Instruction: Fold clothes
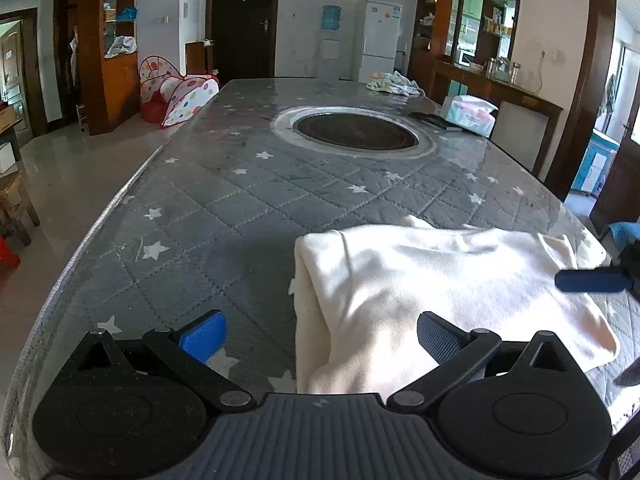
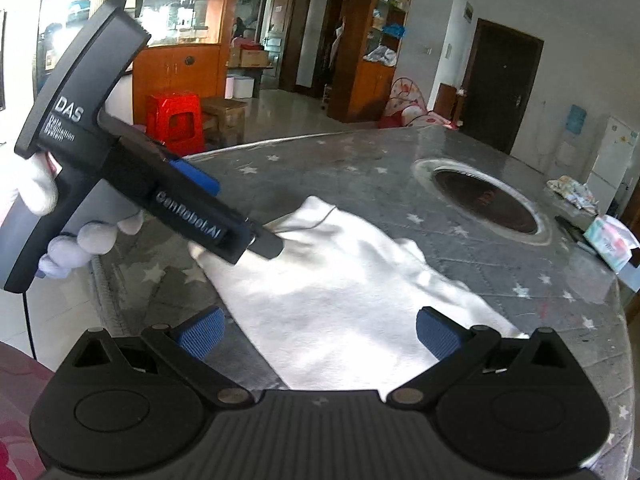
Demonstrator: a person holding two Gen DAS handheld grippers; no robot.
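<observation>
Room: white walls, glossy pale tile floor [image 1: 72,184], dark wooden door [image 1: 244,20], tall wooden shelf units [image 1: 108,40], white refrigerator [image 1: 378,40] beside a water dispenser [image 1: 331,40], red plastic stool [image 2: 174,120], polka-dot play tent [image 1: 180,94], grey star-quilted table [image 1: 240,200], daylight through the open doorway on the right

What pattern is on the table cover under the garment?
Grey quilted table cover with white stars, under the cream garment; clearest in the left wrist view.
</observation>
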